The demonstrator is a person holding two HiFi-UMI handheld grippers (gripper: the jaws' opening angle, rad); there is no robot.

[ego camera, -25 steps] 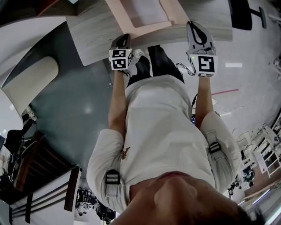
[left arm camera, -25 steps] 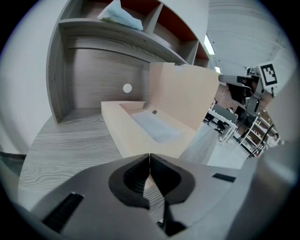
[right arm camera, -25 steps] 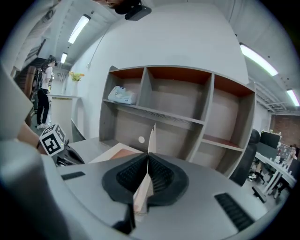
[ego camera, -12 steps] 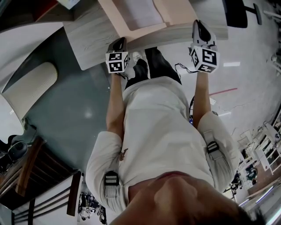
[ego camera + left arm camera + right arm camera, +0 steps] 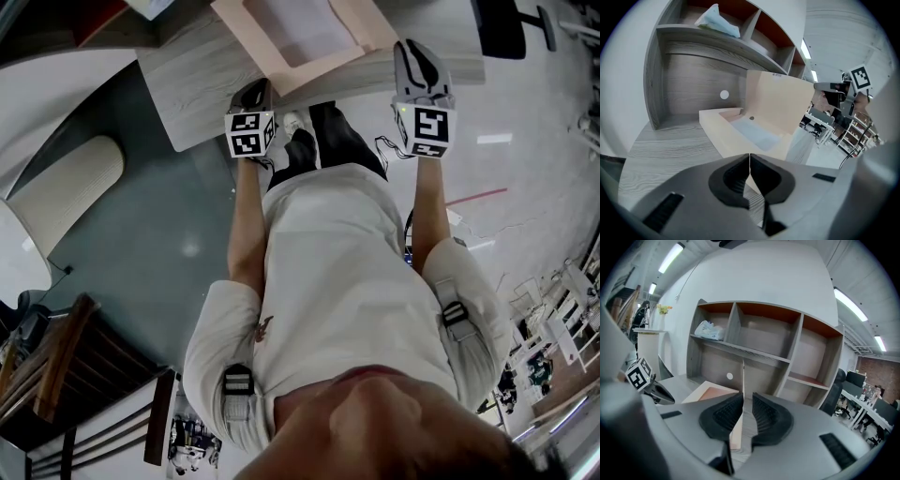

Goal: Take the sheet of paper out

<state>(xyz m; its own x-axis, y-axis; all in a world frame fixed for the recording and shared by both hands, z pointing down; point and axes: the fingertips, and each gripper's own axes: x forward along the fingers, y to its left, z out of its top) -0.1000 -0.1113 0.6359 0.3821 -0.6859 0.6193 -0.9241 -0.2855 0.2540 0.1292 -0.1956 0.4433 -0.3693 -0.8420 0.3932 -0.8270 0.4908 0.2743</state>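
Observation:
A beige folder (image 5: pixel 251 30) lies open on the grey wooden desk (image 5: pixel 187 84), with a white sheet of paper (image 5: pixel 302 23) in it. In the left gripper view the sheet (image 5: pixel 757 134) rests in the folder's tray (image 5: pixel 719 129) and the lid (image 5: pixel 780 110) stands upright. My left gripper (image 5: pixel 262 86) is shut, its tips (image 5: pixel 749 157) at the tray's near corner; whether they pinch it I cannot tell. My right gripper (image 5: pixel 415 49) has its jaws opening (image 5: pixel 746 401). The lid's thin edge (image 5: pixel 743 376) stands between them against the left pad, clear of the right pad.
A grey shelf unit (image 5: pixel 717 51) rises behind the folder, with a crumpled pale blue thing (image 5: pixel 717 21) on its upper shelf. Left of the desk stand a cream cushioned seat (image 5: pixel 56 187) and a wooden chair (image 5: pixel 66 375). A black office chair (image 5: pixel 511 28) is at the right.
My right gripper swung out to the right, then came back left beside the folder's flap. My left gripper has stayed at the desk's front edge.

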